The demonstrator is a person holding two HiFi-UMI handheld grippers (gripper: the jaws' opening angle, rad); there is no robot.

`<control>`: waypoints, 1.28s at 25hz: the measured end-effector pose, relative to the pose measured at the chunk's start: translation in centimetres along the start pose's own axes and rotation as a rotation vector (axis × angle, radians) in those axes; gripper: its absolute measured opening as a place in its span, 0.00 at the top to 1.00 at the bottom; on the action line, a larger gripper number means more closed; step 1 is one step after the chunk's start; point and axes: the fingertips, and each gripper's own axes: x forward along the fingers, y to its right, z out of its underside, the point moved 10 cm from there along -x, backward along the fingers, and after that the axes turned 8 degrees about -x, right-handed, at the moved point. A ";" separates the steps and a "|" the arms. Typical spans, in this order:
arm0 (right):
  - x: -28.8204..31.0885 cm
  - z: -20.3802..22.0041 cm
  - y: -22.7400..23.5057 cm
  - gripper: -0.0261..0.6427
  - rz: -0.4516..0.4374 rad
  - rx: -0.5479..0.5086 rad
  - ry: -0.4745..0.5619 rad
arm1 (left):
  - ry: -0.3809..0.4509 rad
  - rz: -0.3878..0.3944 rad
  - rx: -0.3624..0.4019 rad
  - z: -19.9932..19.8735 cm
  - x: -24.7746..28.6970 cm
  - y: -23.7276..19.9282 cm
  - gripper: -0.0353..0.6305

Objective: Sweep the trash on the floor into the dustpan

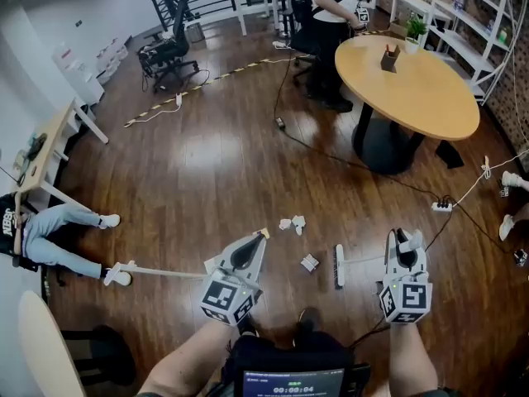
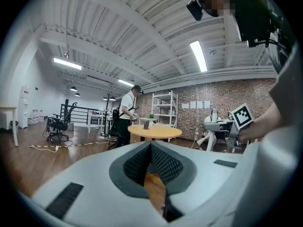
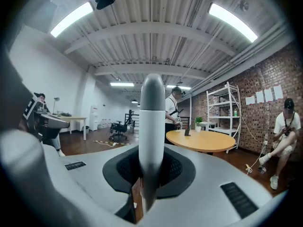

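Observation:
Three crumpled paper scraps lie on the wood floor: two together [image 1: 292,222] and one nearer me [image 1: 309,262]. Just right of the near scrap is the white broom head [image 1: 339,265]. Its pale handle [image 1: 364,260] runs to my right gripper [image 1: 405,242], which is shut on it. In the right gripper view the handle [image 3: 152,122] rises between the jaws. My left gripper [image 1: 261,238] hangs left of the scraps with its jaws together [image 2: 151,145]; nothing clear shows between them. A cream stick [image 1: 165,271] runs left from under it. No dustpan shows.
A round wooden table [image 1: 413,81] stands far right with a person [image 1: 332,15] beside it. Cables and a power strip [image 1: 442,206] cross the floor on the right. A seated person's legs [image 1: 66,242] reach in from the left. An office chair [image 1: 169,52] stands at the back.

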 end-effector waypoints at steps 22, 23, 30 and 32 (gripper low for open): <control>11.8 12.0 -11.0 0.87 0.066 -0.080 -0.201 | -0.202 0.000 -0.026 9.3 1.9 -16.5 0.94; 12.2 11.8 -12.1 0.87 0.059 -0.077 -0.200 | -0.199 -0.006 -0.029 9.2 1.2 -17.2 0.94; 14.7 10.2 -20.9 0.87 0.001 -0.033 -0.205 | -0.178 -0.059 -0.034 8.0 -5.2 -22.7 0.94; 15.3 9.7 -23.6 0.87 -0.018 -0.031 -0.207 | -0.180 -0.077 -0.037 8.2 -7.2 -24.6 0.94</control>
